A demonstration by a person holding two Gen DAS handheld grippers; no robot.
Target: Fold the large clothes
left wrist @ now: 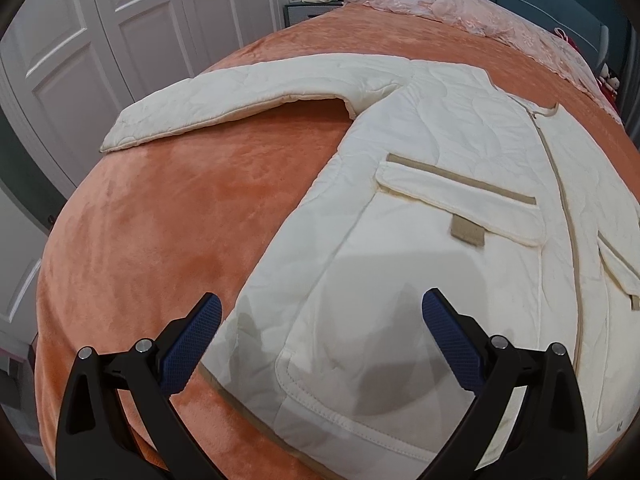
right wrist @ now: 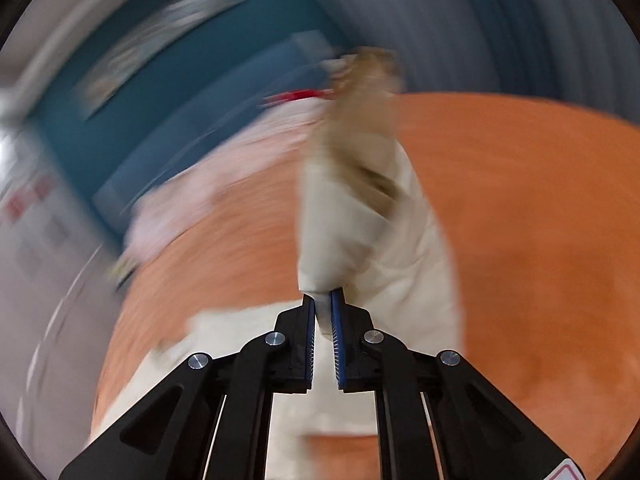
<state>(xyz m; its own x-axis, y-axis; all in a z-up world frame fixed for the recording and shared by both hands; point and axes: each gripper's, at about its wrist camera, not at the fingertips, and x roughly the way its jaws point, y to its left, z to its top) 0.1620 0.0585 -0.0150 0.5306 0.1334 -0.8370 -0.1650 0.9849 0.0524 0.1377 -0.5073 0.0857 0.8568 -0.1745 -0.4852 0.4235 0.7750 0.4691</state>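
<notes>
Lying front-up on the orange blanket [left wrist: 168, 220] of the bed, the cream quilted jacket [left wrist: 420, 208] has one sleeve [left wrist: 240, 96] stretched out flat from its shoulder toward the white wardrobe doors [left wrist: 120, 20], and a pink lace cover [left wrist: 440, 4] is bunched on the bed beyond its collar. Above the jacket's hem, the left claw [left wrist: 322, 312] stands wide apart with nothing between its blue pads [left wrist: 192, 344]. In the blurred right wrist view, the right claw [right wrist: 323, 300] is pinched narrow on a fold of the jacket's cream fabric [right wrist: 360, 216], which rises from the pads above the blanket.
</notes>
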